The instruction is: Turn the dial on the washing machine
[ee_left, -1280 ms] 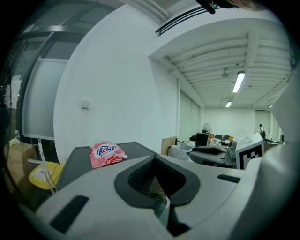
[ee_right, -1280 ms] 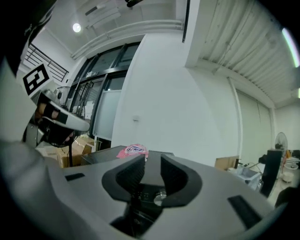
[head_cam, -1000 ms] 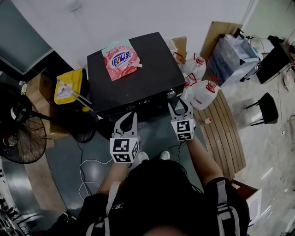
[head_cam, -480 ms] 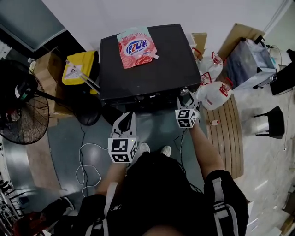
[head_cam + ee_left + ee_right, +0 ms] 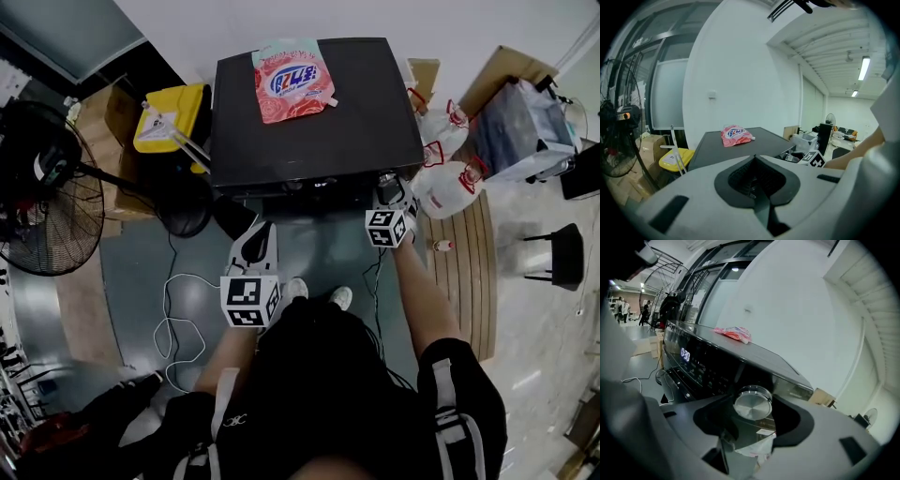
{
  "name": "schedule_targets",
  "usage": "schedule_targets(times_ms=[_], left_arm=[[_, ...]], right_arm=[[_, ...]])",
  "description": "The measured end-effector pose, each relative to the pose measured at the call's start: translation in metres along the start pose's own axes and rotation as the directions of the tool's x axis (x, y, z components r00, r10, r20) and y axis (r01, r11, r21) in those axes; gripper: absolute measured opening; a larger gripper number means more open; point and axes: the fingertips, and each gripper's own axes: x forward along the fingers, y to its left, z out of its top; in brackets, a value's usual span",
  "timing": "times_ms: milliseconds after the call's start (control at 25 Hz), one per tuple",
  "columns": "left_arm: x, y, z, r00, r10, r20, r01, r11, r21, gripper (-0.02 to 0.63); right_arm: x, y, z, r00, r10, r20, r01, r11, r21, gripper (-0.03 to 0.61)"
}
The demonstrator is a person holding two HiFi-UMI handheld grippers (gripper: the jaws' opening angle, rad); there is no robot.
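1. Dial (image 5: 752, 402) right in the frame now! The round silver knob sits dead centre of the right gripper view, on the dark front panel of the washing machine (image 5: 319, 122), which fills the upper centre of the head view.
2. What's changed: the right gripper (image 5: 391, 192) has dropped to the panel's right end, and its jaws have just been opening. They stand wide, one on each side of the dial, and no pad presses on it yet.
3. My read: the approach is done, and closing on the knob and twisting remains.
4. The left gripper (image 5: 257, 234) hangs lower left of the machine's front with jaws together, holding nothing.
5. The count: one washing machine, one dial, two grippers, one pink detergent pouch (image 5: 293, 80) on the lid, one fan (image 5: 42, 187) at the left edge, and at least two white jugs (image 5: 455, 183) on the right.
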Motion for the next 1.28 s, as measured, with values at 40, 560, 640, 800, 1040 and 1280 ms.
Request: schedule_targets(times_ms=[40, 560, 640, 800, 1040, 1280], left_arm=[[0.000, 0.000, 0.000, 1.000, 0.000, 0.000, 0.000, 1.000, 0.000, 0.003], [0.004, -0.007, 0.004, 1.000, -0.021, 0.004, 0.021, 1.000, 0.013, 0.003], [0.004, -0.008, 0.005, 1.000, -0.022, 0.006, 0.022, 1.000, 0.016, 0.003], [0.003, -0.007, 0.005, 1.000, -0.020, 0.009, 0.020, 1.000, 0.019, 0.003], [0.001, -0.007, 0.001, 1.000, -0.021, 0.001, 0.021, 1.000, 0.018, 0.003], [-0.002, -0.008, 0.001, 1.000, -0.022, 0.002, 0.022, 1.000, 0.017, 0.003]], right_arm=[[0.000, 0.000, 0.000, 1.000, 0.001, 0.000, -0.001, 1.000, 0.002, 0.232], [0.002, -0.010, -0.007, 0.993, 0.116, 0.024, -0.116, 0.907, 0.405, 0.232], [0.002, -0.011, -0.009, 0.991, 0.125, 0.038, -0.128, 0.882, 0.453, 0.232], [0.004, -0.013, -0.013, 0.984, 0.159, 0.085, -0.179, 0.802, 0.570, 0.232], [0.005, -0.020, -0.021, 0.956, 0.209, 0.205, -0.281, 0.464, 0.840, 0.232], [0.004, -0.020, -0.021, 0.956, 0.201, 0.214, -0.282, 0.428, 0.859, 0.232]])
